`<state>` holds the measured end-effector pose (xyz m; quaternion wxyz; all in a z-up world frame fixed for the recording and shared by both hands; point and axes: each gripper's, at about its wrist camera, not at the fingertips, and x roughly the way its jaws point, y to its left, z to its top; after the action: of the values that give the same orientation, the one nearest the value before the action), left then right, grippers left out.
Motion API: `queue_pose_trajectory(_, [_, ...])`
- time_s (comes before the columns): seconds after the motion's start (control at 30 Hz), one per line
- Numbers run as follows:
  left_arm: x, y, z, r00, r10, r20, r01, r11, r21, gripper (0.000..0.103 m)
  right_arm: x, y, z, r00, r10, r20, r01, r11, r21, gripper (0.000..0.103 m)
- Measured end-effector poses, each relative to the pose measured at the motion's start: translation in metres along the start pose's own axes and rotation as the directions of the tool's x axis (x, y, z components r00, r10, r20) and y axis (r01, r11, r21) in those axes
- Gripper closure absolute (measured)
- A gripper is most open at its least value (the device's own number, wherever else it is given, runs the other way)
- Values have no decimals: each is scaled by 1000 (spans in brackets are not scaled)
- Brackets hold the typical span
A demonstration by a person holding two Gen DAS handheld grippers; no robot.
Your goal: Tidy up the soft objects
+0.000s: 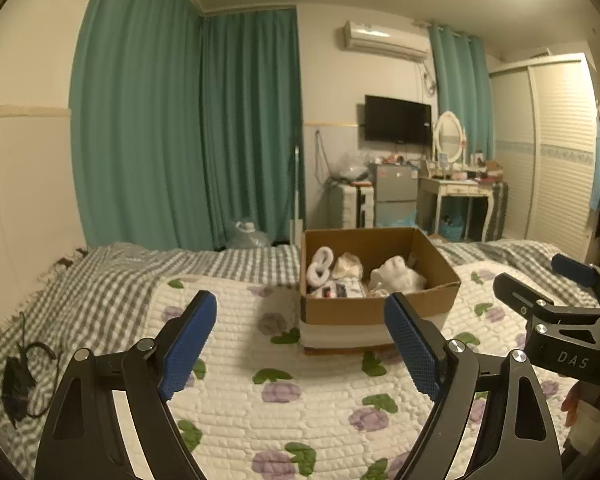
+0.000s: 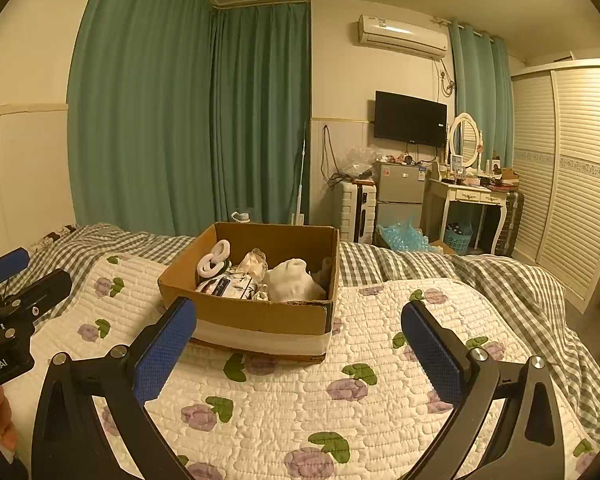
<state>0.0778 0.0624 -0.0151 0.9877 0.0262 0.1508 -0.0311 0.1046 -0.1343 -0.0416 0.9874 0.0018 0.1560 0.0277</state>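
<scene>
A brown cardboard box [image 1: 352,311] [image 2: 260,314] stands on the flowered white quilt [image 1: 300,412] [image 2: 300,408] of a bed. Inside lie soft things: a white fluffy ring-shaped item [image 1: 320,266] [image 2: 214,262], a cream bundle [image 1: 348,266] [image 2: 254,260], a white sock-like bundle [image 1: 398,276] [image 2: 294,280] and a printed packet [image 1: 342,290] [image 2: 230,286]. My left gripper [image 1: 300,340] hovers open short of the box, with nothing between its blue pads [image 1: 190,344]. My right gripper [image 2: 298,346] is likewise open and empty. Each gripper shows at the edge of the other's view, the right gripper [image 1: 556,292] and the left gripper [image 2: 12,280].
A grey checked blanket [image 1: 112,276] [image 2: 480,276] covers the bed's far part. A black cable and charger [image 1: 18,376] lie at the left. Beyond the bed are green curtains [image 1: 180,128], a suitcase [image 2: 354,212], a small fridge [image 2: 400,196], a dressing table [image 2: 472,200] and a wardrobe [image 2: 568,168].
</scene>
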Motion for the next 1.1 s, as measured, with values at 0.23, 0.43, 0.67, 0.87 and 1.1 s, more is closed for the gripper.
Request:
queue_pose_trajectory(0.23, [1, 1, -1, 1000, 2, 0, -2, 1000, -3, 16, 0, 0, 0, 1000, 1, -1, -1, 1000, 0, 0])
queue_pose_trajectory(0.43, [0, 1, -1, 1000, 5, -4, -5, 1000, -11, 16, 0, 1, 0, 1000, 4, -4, -4, 1000, -2, 0])
queue_pose_trajectory(0.67, [-1, -1, -3, 1000, 12, -4, -12, 1000, -7, 16, 0, 2, -1, 1000, 3, -5, -3, 1000, -2, 0])
queue_pose_trajectory(0.87, [-2, -2, -3, 1000, 14, 0, -14, 1000, -1, 16, 0, 3, -1, 1000, 4, -6, -4, 1000, -4, 0])
queue_pose_trajectory(1.1, [-2, -1, -3, 1000, 14, -1, -14, 1000, -1, 16, 1, 3, -1, 1000, 4, -6, -4, 1000, -3, 0])
